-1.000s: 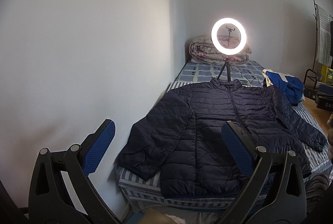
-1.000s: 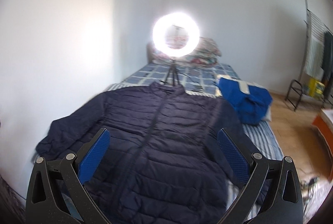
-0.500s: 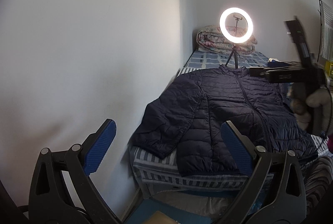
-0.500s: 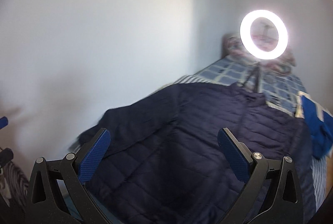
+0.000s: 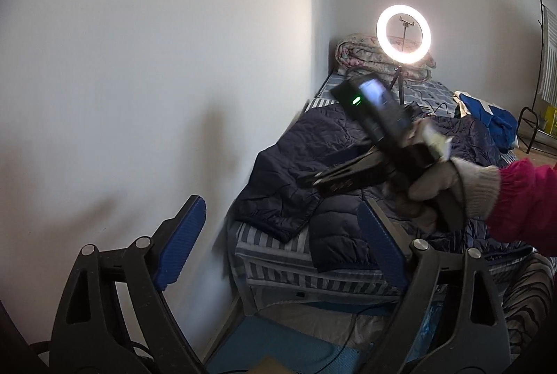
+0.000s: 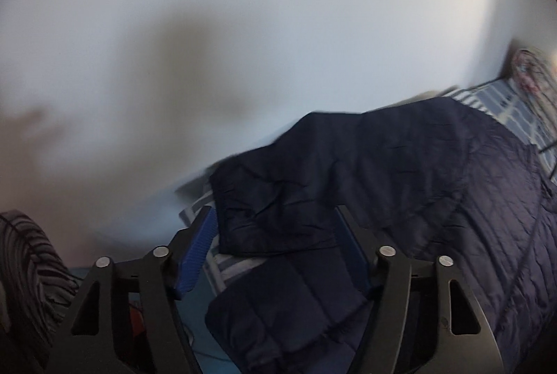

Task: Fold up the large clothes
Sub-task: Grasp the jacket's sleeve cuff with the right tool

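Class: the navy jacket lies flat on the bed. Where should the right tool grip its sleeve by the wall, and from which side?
Grip the cuff end of the sleeve of the jacket, coming from the foot of the bed. The cuff lies flat near that edge, and the open right tool already straddles it.

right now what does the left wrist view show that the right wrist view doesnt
Only the left wrist view shows the lit ring light, the blue garment, the gloved hand and the open left gripper. Only the right wrist view shows the open right gripper low over the sleeve cuff. Both show the navy puffer jacket on the striped bed beside the wall.
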Action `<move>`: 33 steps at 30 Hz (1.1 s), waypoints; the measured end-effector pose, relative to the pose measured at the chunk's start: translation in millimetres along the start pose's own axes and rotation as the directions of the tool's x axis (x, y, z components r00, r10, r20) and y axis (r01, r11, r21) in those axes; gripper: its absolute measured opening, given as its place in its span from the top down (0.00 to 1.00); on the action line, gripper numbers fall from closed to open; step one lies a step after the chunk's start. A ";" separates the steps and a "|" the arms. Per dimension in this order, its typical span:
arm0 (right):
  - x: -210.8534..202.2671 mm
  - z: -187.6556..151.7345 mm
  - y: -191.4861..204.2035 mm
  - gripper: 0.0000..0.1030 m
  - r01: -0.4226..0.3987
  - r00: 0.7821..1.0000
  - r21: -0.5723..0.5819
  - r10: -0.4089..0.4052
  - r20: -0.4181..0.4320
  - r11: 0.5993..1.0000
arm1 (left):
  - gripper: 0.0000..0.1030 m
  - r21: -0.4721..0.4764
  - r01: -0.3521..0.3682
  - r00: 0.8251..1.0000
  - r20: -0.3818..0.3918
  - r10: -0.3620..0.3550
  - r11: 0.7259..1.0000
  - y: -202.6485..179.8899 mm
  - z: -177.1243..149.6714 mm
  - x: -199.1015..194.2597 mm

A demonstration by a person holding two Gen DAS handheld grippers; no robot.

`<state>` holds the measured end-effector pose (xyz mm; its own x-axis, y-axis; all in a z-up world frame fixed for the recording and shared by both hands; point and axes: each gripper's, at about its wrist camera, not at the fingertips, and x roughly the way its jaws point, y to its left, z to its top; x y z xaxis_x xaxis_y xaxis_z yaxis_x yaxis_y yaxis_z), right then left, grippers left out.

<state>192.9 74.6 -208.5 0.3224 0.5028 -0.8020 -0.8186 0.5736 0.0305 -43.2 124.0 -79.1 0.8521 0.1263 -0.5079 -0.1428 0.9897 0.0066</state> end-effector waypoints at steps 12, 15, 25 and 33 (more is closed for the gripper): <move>113.3 -4.8 43.7 0.50 -0.076 0.972 -0.098 0.052 -0.230 0.992 | 0.12 -0.014 0.016 0.999 -0.034 -0.016 1.000 7.7 -2.8 14.2; 117.9 -5.3 42.8 0.50 -0.087 0.966 -0.084 0.063 -0.250 0.993 | 0.12 -0.014 0.021 0.999 -0.039 -0.022 1.000 7.1 -3.6 17.2; 123.6 -3.4 12.7 0.93 -0.126 0.962 0.027 0.129 -0.242 0.992 | 0.12 0.006 0.032 0.999 -0.044 -0.031 0.999 -3.0 1.5 29.9; 64.6 6.5 -64.1 0.95 -0.196 0.975 0.269 0.216 -0.047 0.943 | 0.12 0.059 0.034 0.999 -0.027 -0.032 0.998 -19.1 14.3 39.2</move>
<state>269.3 74.5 -258.4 0.1151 0.5840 -0.8035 -0.7072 0.6163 0.3466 0.2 111.1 -86.8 0.8424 0.0923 -0.5310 -0.0840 0.9957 0.0398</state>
